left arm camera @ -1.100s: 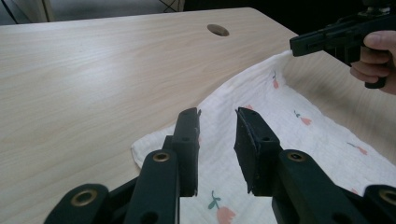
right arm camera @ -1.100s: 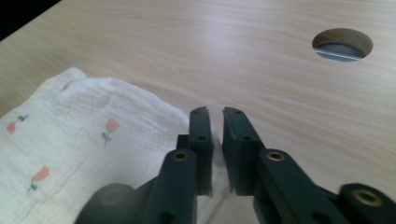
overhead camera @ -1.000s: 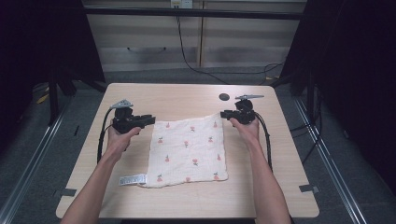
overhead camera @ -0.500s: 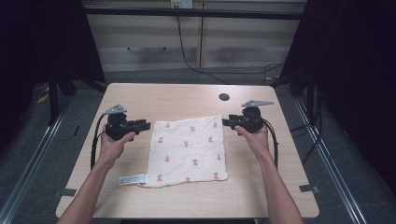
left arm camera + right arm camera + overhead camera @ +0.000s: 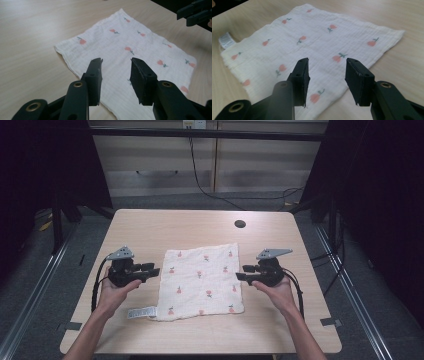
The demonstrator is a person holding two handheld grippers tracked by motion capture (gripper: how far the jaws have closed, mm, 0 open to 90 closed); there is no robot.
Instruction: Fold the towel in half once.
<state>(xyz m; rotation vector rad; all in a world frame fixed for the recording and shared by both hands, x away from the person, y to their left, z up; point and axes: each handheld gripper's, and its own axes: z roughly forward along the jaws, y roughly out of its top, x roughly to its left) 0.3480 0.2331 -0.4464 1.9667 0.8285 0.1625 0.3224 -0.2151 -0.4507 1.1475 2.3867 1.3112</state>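
I see a white cloth (image 5: 201,281), thin crinkled woven fabric, matt, with printed pink fruit and a small sewn label (image 5: 141,312). The desk (image 5: 200,227) looks like pale wood-grain laminate, smooth, faint sheen. The left gripper (image 5: 116,68) and right gripper (image 5: 327,67) have black matt plastic jaws with brass-coloured metal rivets.

I'm over a light wood-grain table (image 5: 150,227) with rounded corners and a small dark round hole (image 5: 240,224) near its far edge. One white cloth (image 5: 202,280) printed with small pink fruits lies flat at the middle, its edges slightly skewed to the table's. A white care label (image 5: 141,312) sticks out of its near left corner, flat on the wood.
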